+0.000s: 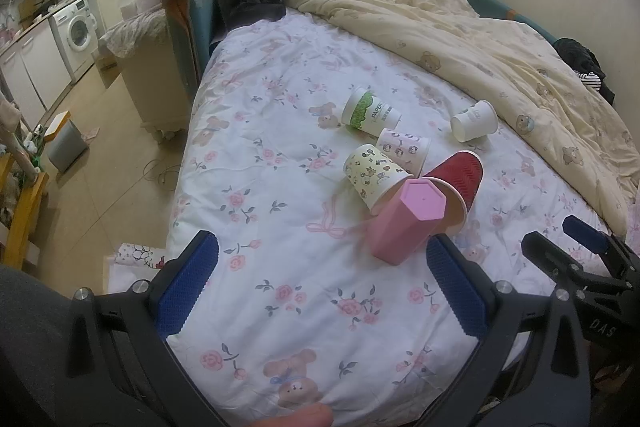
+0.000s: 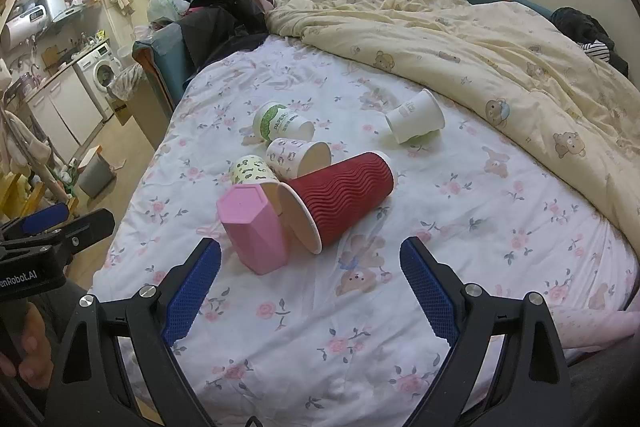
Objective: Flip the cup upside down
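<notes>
Both claws idle, nothing grasped. Left gripper (image 1: pixel 320 291): jaws spread wide, empty, hanging over the floral sheet (image 1: pixel 280 131) just short of the cup cluster. Right gripper (image 2: pixel 310 291): same, jaws wide apart, empty, aimed at the same cluster from slightly further right. My read: both are parked at approach distance because no cup has been picked yet.

Cups, left to right in the right wrist view, six total:
- pink faceted cup (image 2: pixel 256 231): one, base up, rim on the sheet, tilted. Probably already flipped; it leans because the mattress is soft and it touches its neighbours.
- yellow-green patterned paper cup (image 2: pixel 250 171): one, on its side behind the pink one.
- green "PAPER" cup (image 2: pixel 280 123): one, on its side, furthest back.
- white patterned paper cup (image 2: pixel 298 157): one, on its side, mouth facing right.
- red ribbed cup (image 2: pixel 340 199): one, on its side, mouth toward the camera, rim against the pink cup.
- plain white cup (image 2: pixel 416 121): one, on its side, apart from the rest, near the yellow duvet (image 2: pixel 500 47).

Five are toppled, likely candidates. The red one sits nearest the right claw.
</notes>
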